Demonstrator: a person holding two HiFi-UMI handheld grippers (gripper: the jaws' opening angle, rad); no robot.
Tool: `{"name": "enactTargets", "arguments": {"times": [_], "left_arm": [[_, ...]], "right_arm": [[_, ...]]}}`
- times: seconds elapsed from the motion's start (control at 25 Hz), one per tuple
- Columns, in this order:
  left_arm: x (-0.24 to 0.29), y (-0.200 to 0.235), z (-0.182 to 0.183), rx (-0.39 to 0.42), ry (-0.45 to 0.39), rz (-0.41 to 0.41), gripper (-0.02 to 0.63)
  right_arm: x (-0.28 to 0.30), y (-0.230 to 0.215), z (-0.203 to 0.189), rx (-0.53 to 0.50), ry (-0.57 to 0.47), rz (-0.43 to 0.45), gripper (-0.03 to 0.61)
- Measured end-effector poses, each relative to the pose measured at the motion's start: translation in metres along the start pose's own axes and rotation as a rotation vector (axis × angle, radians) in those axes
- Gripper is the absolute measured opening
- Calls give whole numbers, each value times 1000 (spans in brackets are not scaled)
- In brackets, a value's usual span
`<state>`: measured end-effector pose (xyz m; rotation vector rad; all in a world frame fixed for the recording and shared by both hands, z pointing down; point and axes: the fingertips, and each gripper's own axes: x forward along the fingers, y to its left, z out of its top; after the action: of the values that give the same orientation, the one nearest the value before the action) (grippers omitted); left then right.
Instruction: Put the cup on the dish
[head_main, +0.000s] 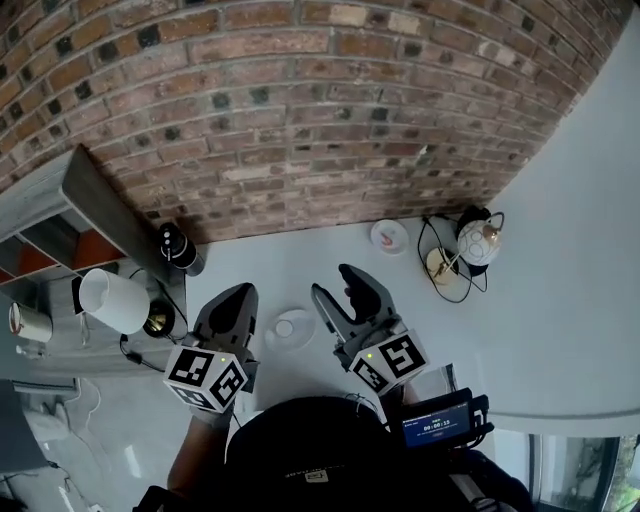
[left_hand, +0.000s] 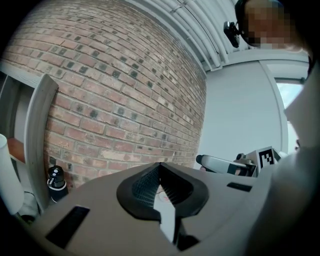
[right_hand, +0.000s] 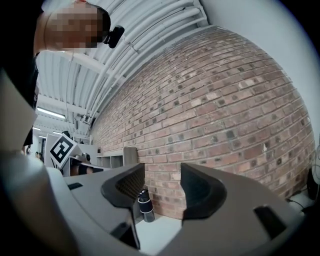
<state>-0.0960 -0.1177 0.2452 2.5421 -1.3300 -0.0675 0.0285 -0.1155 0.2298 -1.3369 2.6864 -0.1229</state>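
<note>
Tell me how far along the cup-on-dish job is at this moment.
Done: unclear. A white dish lies on the table between the grippers, and a small round white shape on it may be the cup; it is too small to tell. In hand: nothing. The left gripper is shut and empty, the right gripper open and empty. Left: confirming the cup's place.

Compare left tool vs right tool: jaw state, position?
The left tool has its jaws together; the right tool has them apart. The left tool is left of the white dish, the right tool right of it. Both hold nothing and point toward the brick wall.
</note>
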Motion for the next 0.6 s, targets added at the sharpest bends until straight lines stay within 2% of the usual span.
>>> {"name": "enactTargets", "arguments": {"times": [0.32, 0.48, 0.6], "left_arm": [[8, -2, -10, -7, 19, -18, 6], [12, -9, -7, -7, 7, -41, 6], [11, -10, 1, -43, -24, -46, 6]], "right_arm": [[0, -9, -7, 30, -7, -14, 228], [-1, -7, -12, 38, 0, -4, 228], [-1, -7, -8, 34, -15, -1, 229]]}}
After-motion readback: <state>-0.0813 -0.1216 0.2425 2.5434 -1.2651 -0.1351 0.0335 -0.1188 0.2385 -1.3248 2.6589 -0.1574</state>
